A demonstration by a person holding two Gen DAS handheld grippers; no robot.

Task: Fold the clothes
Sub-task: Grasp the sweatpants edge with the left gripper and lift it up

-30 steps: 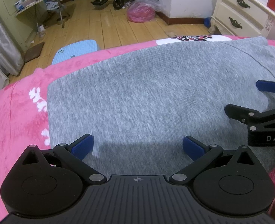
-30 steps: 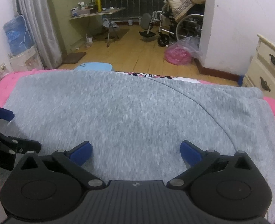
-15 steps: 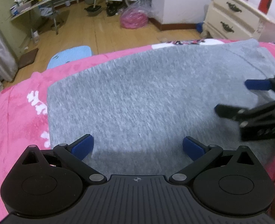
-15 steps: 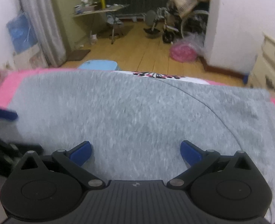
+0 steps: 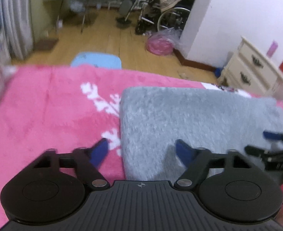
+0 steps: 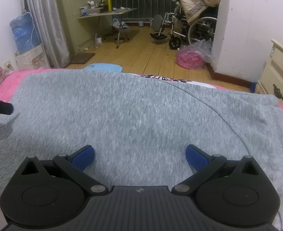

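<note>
Left wrist view: one grey garment (image 5: 199,119) is seen flat on the pink blanket (image 5: 45,115), long axis running left-right. The left gripper (image 5: 141,150) straddles its left edge, jaws closing, nothing clamped.

Right wrist view: the right gripper (image 6: 139,154) is held wide open above the garment, empty.

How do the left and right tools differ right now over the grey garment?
The left tool straddles the side edge of the grey garment, one finger over the pink blanket; the right tool has both fingers over cloth. The left tool's jaws are closing and narrower; the right tool's stand wide. Neither pinches fabric, and both have blue fingertips.
</note>
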